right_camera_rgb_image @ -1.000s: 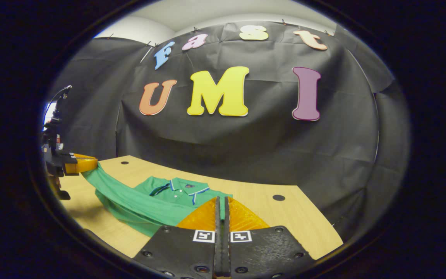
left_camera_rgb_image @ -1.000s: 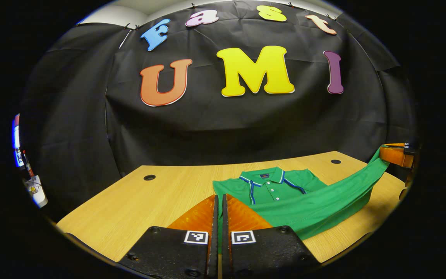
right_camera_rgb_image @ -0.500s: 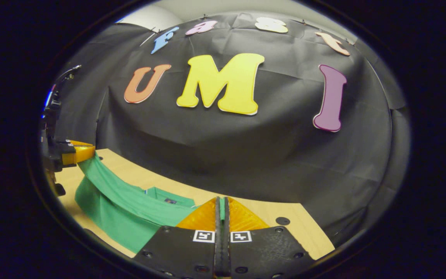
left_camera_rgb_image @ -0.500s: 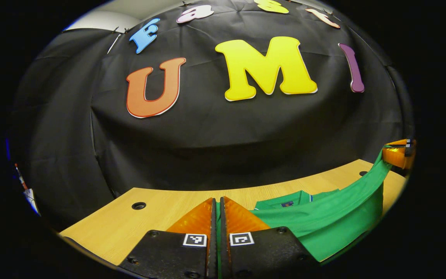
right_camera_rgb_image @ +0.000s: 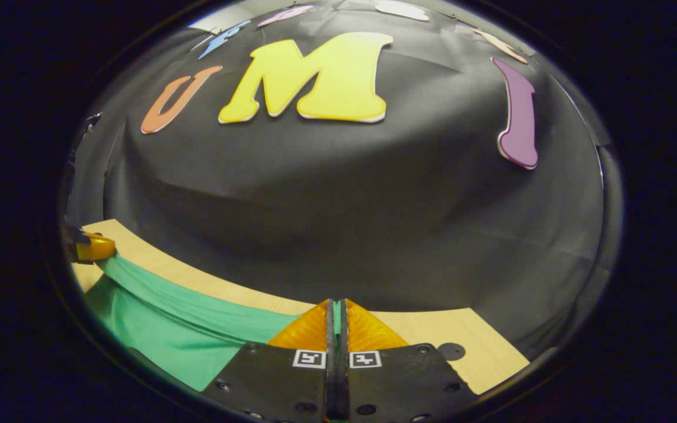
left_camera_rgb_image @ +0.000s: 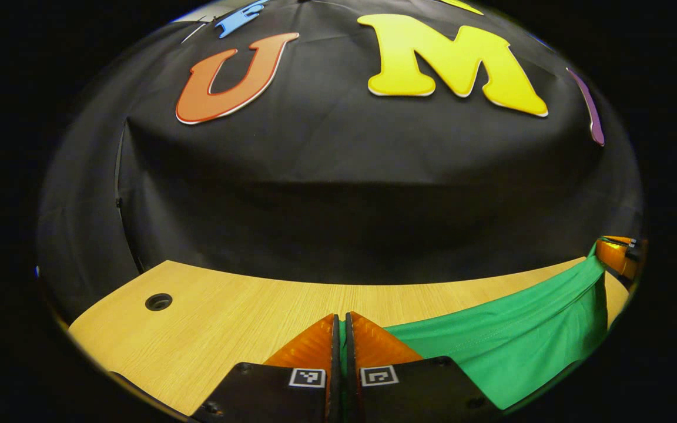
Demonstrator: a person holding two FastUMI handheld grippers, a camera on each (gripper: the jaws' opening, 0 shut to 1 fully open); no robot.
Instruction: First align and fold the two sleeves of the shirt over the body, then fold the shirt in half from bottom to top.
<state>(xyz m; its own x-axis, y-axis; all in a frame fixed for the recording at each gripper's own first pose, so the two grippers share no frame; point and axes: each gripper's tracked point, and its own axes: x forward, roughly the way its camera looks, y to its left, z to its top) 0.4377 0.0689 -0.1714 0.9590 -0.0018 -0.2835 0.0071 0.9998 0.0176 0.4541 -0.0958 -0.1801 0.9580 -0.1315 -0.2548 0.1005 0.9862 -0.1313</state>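
Both grippers clamp the hem of a green shirt, holding it stretched above the wooden table — the bottom-to-top fold appears under way. The left gripper pinches one corner, the right gripper the other, fabric showing between each closed pair of fingers. Next, it seems: lower the hem evenly toward the collar end, then let go.
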